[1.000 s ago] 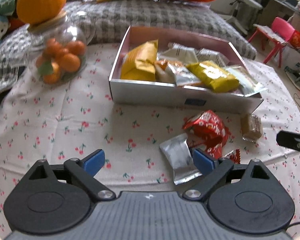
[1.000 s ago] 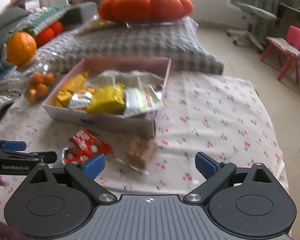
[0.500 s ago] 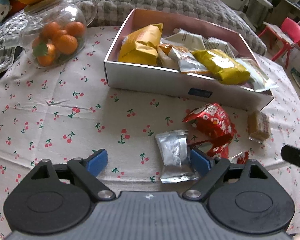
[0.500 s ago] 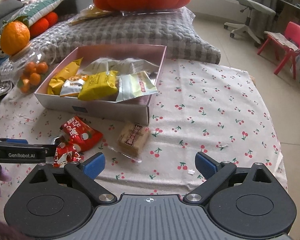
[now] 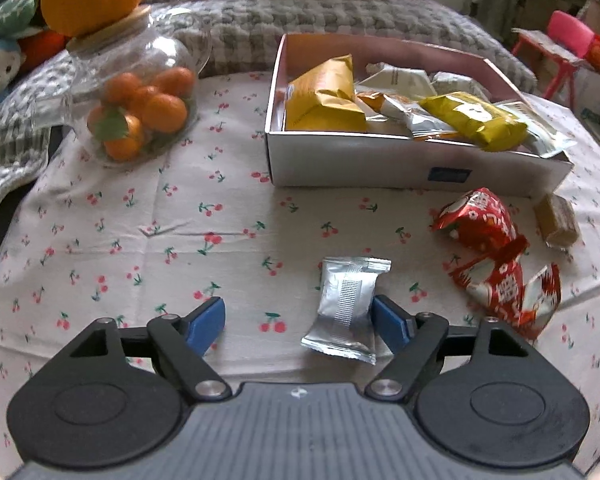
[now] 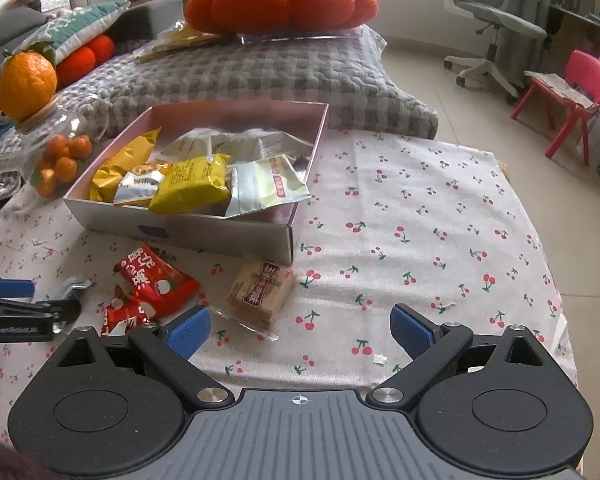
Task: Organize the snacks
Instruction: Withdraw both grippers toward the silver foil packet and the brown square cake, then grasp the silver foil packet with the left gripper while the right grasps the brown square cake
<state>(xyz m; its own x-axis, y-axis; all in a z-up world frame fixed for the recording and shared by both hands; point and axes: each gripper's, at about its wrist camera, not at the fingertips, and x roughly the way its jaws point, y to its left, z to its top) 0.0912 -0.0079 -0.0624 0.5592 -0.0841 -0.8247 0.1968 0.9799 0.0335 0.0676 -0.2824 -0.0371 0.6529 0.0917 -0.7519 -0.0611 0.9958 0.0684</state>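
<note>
A shallow pink-lined box (image 5: 380,168) (image 6: 204,230) holds several yellow and silver snack packets. On the cherry-print cloth in front of it lie a silver packet (image 5: 350,302), red packets (image 5: 488,248) (image 6: 152,284) and a brown cake bar (image 5: 558,222) (image 6: 260,292). My left gripper (image 5: 300,322) is open and low over the cloth, with the silver packet just inside its right finger. My right gripper (image 6: 300,328) is open and empty, just right of the brown bar. The left gripper also shows in the right wrist view (image 6: 16,300).
A glass jar of small oranges (image 5: 140,96) (image 6: 56,148) stands left of the box, a large orange on its lid. Grey checked cushions (image 6: 260,76) and an orange pumpkin pillow (image 6: 280,4) lie behind. A pink chair (image 6: 572,100) and an office chair stand beyond the cloth's right edge.
Both grippers have come down and forward toward the loose snacks. The silver packet now sits against the left gripper's right finger. Both stay open.
</note>
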